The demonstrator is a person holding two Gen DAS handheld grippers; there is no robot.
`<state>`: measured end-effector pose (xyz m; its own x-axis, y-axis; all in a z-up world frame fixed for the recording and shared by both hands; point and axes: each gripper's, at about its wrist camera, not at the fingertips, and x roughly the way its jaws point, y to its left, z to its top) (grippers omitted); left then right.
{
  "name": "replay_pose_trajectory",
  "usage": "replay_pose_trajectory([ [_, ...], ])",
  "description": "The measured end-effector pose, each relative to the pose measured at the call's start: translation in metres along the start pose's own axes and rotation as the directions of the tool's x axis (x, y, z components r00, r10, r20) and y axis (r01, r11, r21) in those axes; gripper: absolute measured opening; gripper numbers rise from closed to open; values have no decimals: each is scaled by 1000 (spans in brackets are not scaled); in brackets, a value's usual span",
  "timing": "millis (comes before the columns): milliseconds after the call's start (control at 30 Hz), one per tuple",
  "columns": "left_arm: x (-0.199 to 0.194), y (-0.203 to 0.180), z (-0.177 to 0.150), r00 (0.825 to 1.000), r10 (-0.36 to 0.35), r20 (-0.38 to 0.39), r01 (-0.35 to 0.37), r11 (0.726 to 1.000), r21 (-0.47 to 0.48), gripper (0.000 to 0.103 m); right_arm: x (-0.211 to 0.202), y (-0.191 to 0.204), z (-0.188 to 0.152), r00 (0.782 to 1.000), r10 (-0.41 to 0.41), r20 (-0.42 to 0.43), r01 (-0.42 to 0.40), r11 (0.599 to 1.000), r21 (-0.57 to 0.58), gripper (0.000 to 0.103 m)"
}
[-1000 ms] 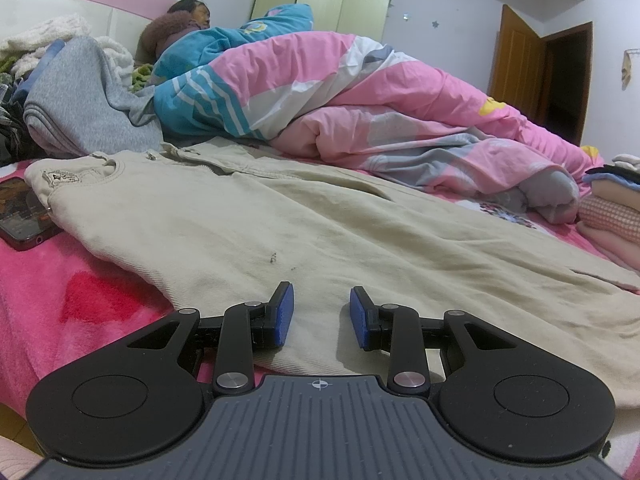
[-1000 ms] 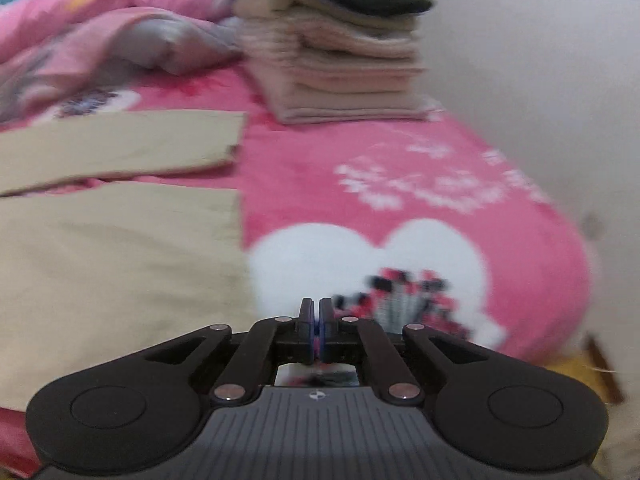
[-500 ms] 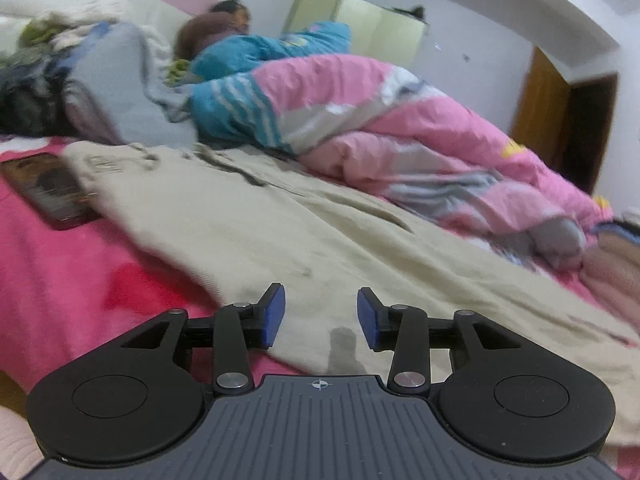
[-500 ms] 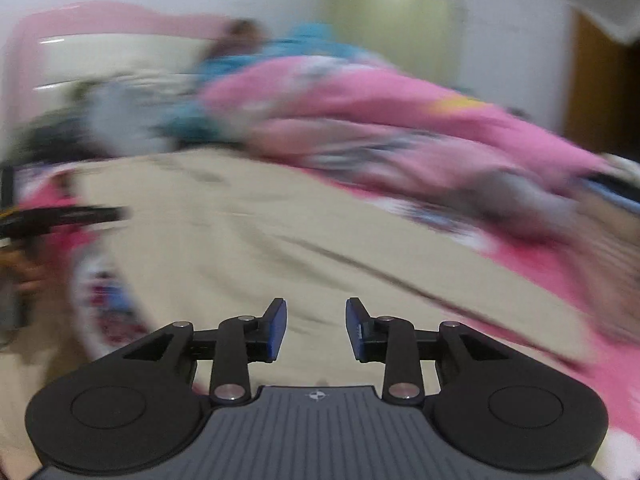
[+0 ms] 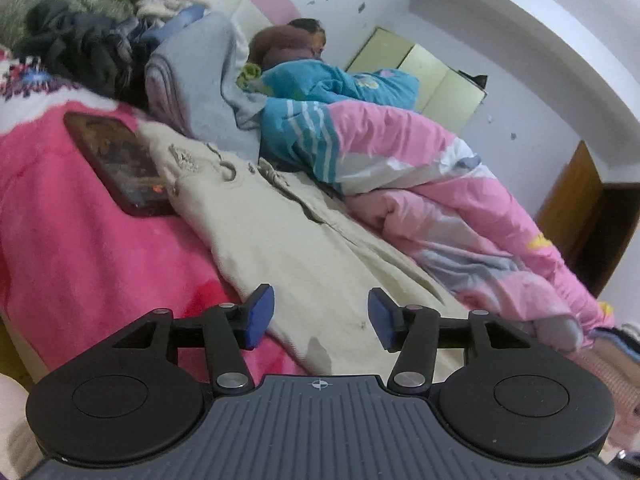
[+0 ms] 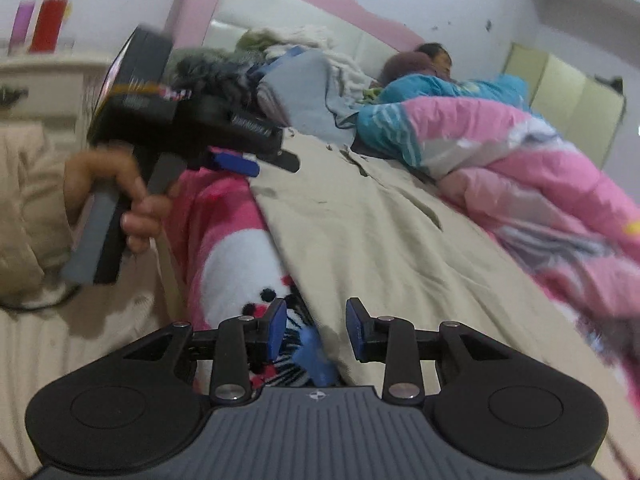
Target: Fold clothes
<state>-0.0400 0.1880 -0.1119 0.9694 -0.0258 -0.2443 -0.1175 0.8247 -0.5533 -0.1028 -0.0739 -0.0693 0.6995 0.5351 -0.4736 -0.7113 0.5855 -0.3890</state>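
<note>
Beige garment (image 5: 304, 240) on bed (image 5: 80, 220): soft, limp, best pinched at near hem; left hand-held gripper (image 5: 320, 318) just widening, right hand-held gripper (image 6: 316, 326) apart, both empty.

A: Where does the left wrist view look from?
B: Low and close over the near hem of the long beige cotton garment (image 5: 304, 248), facing the headboard.
A: And the right wrist view?
B: Alongside, equally low; both share that garment (image 6: 380, 232) and the pink-and-blue quilt (image 5: 404, 160).
</note>
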Motion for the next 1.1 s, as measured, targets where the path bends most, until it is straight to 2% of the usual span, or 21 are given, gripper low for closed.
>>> replay_pose_trajectory([
  [100, -4, 3, 2, 999, 24, 36, -23, 999, -27, 54, 9, 5, 0, 998, -61, -11, 60, 997, -40, 32],
  [167, -9, 6, 4, 995, 53, 82, -49, 998, -49, 61, 12, 6, -1, 996, -83, -20, 82, 996, -41, 32],
  [233, -10, 10, 6, 994, 67, 91, -60, 995, -77, 68, 14, 4, -3, 996, -80, -36, 80, 996, -26, 30],
  [367, 3, 13, 5, 997, 83, 8, -82, 993, -84, 68, 14, 7, -4, 996, -83, -39, 82, 996, -29, 28],
  [433, 4, 13, 6, 996, 84, 14, -82, 992, -91, 68, 12, 12, -3, 996, -84, -30, 82, 995, -58, 28],
  [500, 4, 14, 5, 995, 100, 26, -97, 990, -102, 63, 13, 16, -4, 996, -87, -35, 83, 993, -80, 28],
  [533, 5, 14, 5, 993, 114, 28, -111, 988, -104, 55, 16, 17, -5, 995, -93, -40, 90, 992, -83, 26],
  [600, 8, 15, 5, 989, 145, 28, -142, 985, -102, 39, 18, 14, -4, 994, -102, -45, 99, 993, -63, 13],
  [667, 10, 17, 5, 984, 175, 25, -172, 980, -98, 11, 18, 10, -2, 993, -112, -44, 110, 993, -39, 3],
  [733, 9, 19, 6, 983, 181, 28, -177, 979, -104, 4, 16, 9, 1, 993, -109, -41, 108, 994, -35, 2],
  [900, -4, 19, 9, 978, 182, 104, -170, 979, -114, 2, 3, 9, 9, 997, -74, -24, 72, 996, -55, 1],
  [1100, -3, 24, 9, 978, 193, 78, -182, 975, -128, 1, 4, 12, 10, 998, -48, -46, 45, 997, -69, 1],
])
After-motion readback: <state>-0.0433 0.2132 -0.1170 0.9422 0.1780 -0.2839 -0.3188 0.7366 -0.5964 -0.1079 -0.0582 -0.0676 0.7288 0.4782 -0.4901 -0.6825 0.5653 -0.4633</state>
